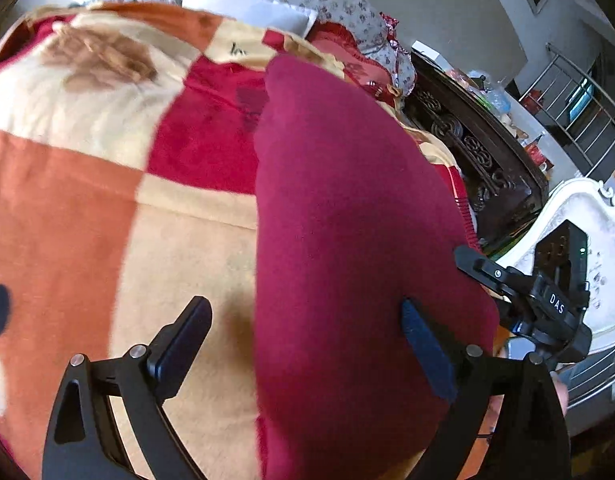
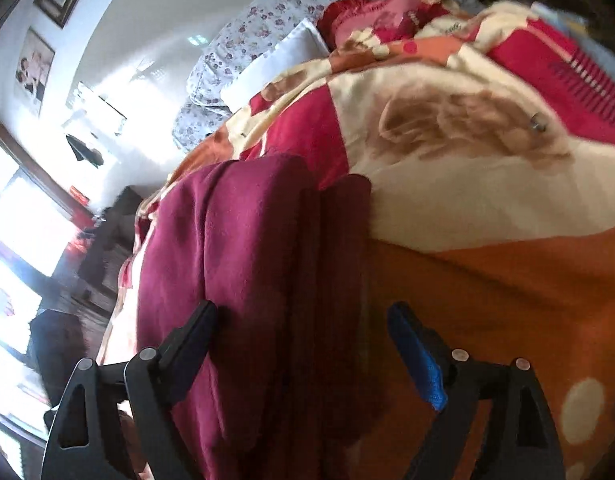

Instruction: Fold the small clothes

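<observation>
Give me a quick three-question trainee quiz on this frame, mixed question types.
1. True or false: the left gripper is clamped on the maroon garment.
2. What lies under the garment? A) a bare wooden table B) a patchwork blanket C) a white tray
3. In the right wrist view, are the right gripper jaws open or shut?

Key: 1 false, its jaws stand apart; 2 B; 3 open, over the garment's folded layers.

The dark red garment (image 1: 347,240) runs off the bottom edge in both views — its near end unseen, and the checked blanket (image 1: 107,220) under it hidden.
</observation>
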Available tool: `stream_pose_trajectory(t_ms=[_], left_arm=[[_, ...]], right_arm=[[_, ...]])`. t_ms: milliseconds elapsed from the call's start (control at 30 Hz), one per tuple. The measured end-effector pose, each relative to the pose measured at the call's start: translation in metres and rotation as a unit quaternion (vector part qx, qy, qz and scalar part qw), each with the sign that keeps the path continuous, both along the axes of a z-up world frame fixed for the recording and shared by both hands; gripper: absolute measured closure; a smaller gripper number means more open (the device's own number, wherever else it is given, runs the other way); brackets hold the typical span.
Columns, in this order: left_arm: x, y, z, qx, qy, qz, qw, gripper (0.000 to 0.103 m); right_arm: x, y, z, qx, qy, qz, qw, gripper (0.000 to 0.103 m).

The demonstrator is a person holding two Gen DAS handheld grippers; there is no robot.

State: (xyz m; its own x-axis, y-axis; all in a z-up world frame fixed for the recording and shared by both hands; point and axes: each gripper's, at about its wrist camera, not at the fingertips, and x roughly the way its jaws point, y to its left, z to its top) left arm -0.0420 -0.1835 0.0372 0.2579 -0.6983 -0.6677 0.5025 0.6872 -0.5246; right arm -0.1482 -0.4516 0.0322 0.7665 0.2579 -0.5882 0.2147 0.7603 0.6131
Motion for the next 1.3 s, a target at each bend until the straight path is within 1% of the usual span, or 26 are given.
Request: stream_pose_trajectory(t_ms=[33, 100, 133, 167, 200, 233, 300, 333, 400, 467, 600, 633, 700, 733, 767, 800, 833, 867, 900, 967, 1033, 1100, 1167, 1200, 1267, 1300], left_arm=[[0.003, -0.003, -0.004, -0.007, 0.01, -0.001, 0.9999, 0.008], [0.004, -0.007, -0.008, -0.013, 0.017, -0.006, 0.9998, 0.008], [0.002, -0.01, -0.007, -0.012, 0.014, -0.011, 0.9998, 0.013], [0.0, -0.011, -0.005, -0.013, 0.01, -0.017, 0.9997, 0.021], [-0.004, -0.013, 0.0, -0.012, 0.006, -0.031, 0.9994, 0.032], [-0.006, -0.012, 0.004, -0.007, -0.002, -0.032, 0.9995, 0.038], [-0.014, -0.006, 0.016, -0.006, -0.015, -0.041, 0.999, 0.048], [-0.018, -0.001, 0.023, -0.007, -0.018, -0.046, 0.9988, 0.05], [-0.031, 0.015, 0.038, 0.0, -0.028, -0.048, 0.9985, 0.05], [-0.044, 0.032, 0.048, 0.01, -0.043, -0.045, 0.998, 0.05], [-0.064, 0.071, 0.056, 0.046, -0.044, -0.031, 0.9975, 0.05], [-0.068, 0.08, 0.055, 0.054, -0.044, -0.026, 0.9972, 0.05], [-0.075, 0.095, 0.047, 0.067, -0.035, -0.015, 0.997, 0.05], [-0.075, 0.098, 0.042, 0.072, -0.031, -0.014, 0.9968, 0.05], [-0.076, 0.101, 0.033, 0.083, -0.026, -0.014, 0.9961, 0.048], [-0.075, 0.103, 0.025, 0.093, -0.021, -0.012, 0.9954, 0.045], [-0.074, 0.106, 0.015, 0.106, -0.02, -0.001, 0.9942, 0.04], [-0.074, 0.112, 0.012, 0.106, -0.025, 0.012, 0.994, 0.036], [-0.075, 0.117, 0.014, 0.105, -0.034, 0.023, 0.9936, 0.031], [-0.079, 0.122, 0.022, 0.108, -0.051, 0.034, 0.9922, 0.03], [-0.081, 0.126, 0.031, 0.116, -0.07, 0.049, 0.9895, 0.03], [-0.082, 0.127, 0.037, 0.13, -0.086, 0.064, 0.9857, 0.03], [-0.082, 0.127, 0.038, 0.141, -0.093, 0.071, 0.9831, 0.029], [-0.082, 0.126, 0.036, 0.146, -0.097, 0.073, 0.9818, 0.029], [-0.085, 0.124, 0.032, 0.155, -0.107, 0.077, 0.979, 0.029], [-0.087, 0.123, 0.031, 0.158, -0.116, 0.078, 0.9775, 0.029]], right_arm=[[0.002, 0.002, -0.002, 0.017, -0.006, 0.009, 1.0, 0.035], [0.001, 0.006, -0.001, 0.021, -0.007, 0.006, 1.0, 0.044], [-0.001, 0.008, 0.004, 0.014, -0.009, 0.007, 1.0, 0.053], [-0.003, 0.01, 0.008, 0.009, -0.01, 0.007, 1.0, 0.057], [-0.007, 0.014, 0.014, 0.006, -0.014, 0.009, 1.0, 0.059], [-0.012, 0.019, 0.023, 0.01, -0.024, 0.012, 1.0, 0.06], [-0.02, 0.03, 0.038, 0.017, -0.04, 0.027, 0.999, 0.061], [-0.024, 0.039, 0.045, 0.013, -0.043, 0.035, 0.998, 0.061], [-0.031, 0.059, 0.056, -0.003, -0.049, 0.051, 0.998, 0.061], [-0.037, 0.079, 0.059, -0.007, -0.048, 0.07, 0.996, 0.061], [-0.04, 0.115, 0.046, 0.003, -0.039, 0.102, 0.994, 0.061], [-0.039, 0.12, 0.04, 0.005, -0.033, 0.107, 0.994, 0.061], [-0.037, 0.128, 0.025, 0.007, -0.012, 0.102, 0.995, 0.056], [-0.036, 0.13, 0.017, -0.008, 0.009, 0.091, 0.996, 0.054], [-0.038, 0.13, 0.015, -0.018, 0.02, 0.082, 0.996, 0.053], [-0.045, 0.128, 0.015, -0.03, 0.025, 0.062, 0.997, 0.052], [-0.053, 0.126, 0.019, -0.033, 0.015, 0.054, 0.998, 0.049], [-0.058, 0.125, 0.025, -0.039, 0.005, 0.048, 0.998, 0.048], [-0.064, 0.125, 0.035, -0.052, -0.005, 0.044, 0.998, 0.048], [-0.069, 0.134, 0.052, -0.079, -0.025, 0.057, 0.995, 0.048], [-0.066, 0.156, 0.067, -0.11, -0.038, 0.092, 0.989, 0.048], [-0.06, 0.179, 0.071, -0.138, -0.045, 0.121, 0.982, 0.05], [-0.051, 0.196, 0.067, -0.174, -0.029, 0.133, 0.975, 0.05], [-0.047, 0.206, 0.059, -0.214, -0.004, 0.131, 0.968, 0.051], [-0.048, 0.209, 0.043, -0.254, 0.025, 0.125, 0.959, 0.054], [-0.047, 0.209, 0.03, -0.265, 0.045, 0.119, 0.956, 0.054]])
